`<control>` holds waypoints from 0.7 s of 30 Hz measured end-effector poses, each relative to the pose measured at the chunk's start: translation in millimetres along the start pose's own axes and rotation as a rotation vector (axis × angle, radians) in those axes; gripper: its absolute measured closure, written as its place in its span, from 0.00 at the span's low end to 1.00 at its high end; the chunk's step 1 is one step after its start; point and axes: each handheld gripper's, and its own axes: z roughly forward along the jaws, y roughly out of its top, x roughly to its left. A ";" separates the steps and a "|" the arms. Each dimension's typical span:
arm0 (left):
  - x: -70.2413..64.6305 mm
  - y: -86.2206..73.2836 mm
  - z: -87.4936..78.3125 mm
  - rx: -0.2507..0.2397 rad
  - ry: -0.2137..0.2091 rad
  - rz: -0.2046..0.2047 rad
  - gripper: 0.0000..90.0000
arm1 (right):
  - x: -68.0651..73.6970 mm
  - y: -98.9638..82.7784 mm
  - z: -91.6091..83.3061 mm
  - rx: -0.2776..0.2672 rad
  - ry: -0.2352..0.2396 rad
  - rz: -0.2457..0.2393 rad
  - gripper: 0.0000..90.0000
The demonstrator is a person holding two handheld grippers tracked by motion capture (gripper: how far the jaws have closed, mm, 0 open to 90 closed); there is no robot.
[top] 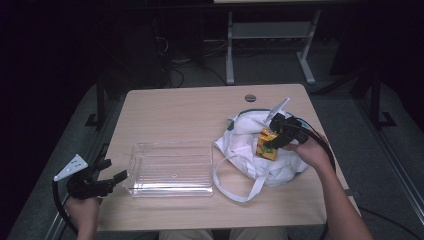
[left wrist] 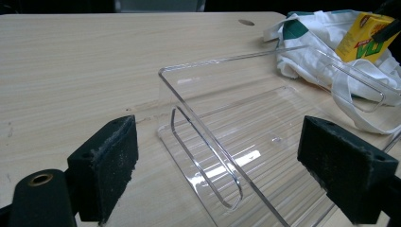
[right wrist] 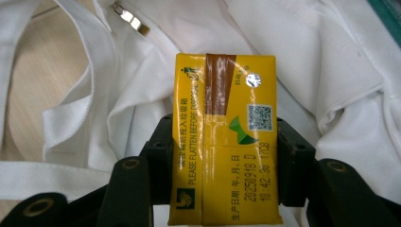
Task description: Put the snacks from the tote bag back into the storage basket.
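A yellow drink carton (top: 267, 144) (right wrist: 224, 137) (left wrist: 361, 38) is clamped between the jaws of my right gripper (top: 273, 141) (right wrist: 222, 161), held just over a crumpled white cloth bag (top: 250, 145) (right wrist: 331, 71) (left wrist: 326, 42) at the table's right. The bag's long straps trail toward the front edge. A clear plastic tray (top: 170, 167) (left wrist: 246, 137) sits left of the bag with nothing in it. My left gripper (top: 114, 172) (left wrist: 217, 165) stands open at the table's front left, its jaws apart and aimed at the tray's near end.
The light wooden table (top: 180, 110) has a round cable hole (top: 250, 97) near its far edge. Table legs and cables lie on the dark floor behind.
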 end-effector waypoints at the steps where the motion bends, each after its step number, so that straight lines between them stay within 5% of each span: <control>1: -0.1 0.0 -0.1 0.000 0.001 0.000 0.14 | -0.1 0.0 -1.4 -0.004 0.001 0.001 0.57; 21: -0.3 -0.1 -1.0 -0.003 0.005 -0.003 0.14 | 11.9 15.4 -46.8 -0.043 0.000 -0.047 0.57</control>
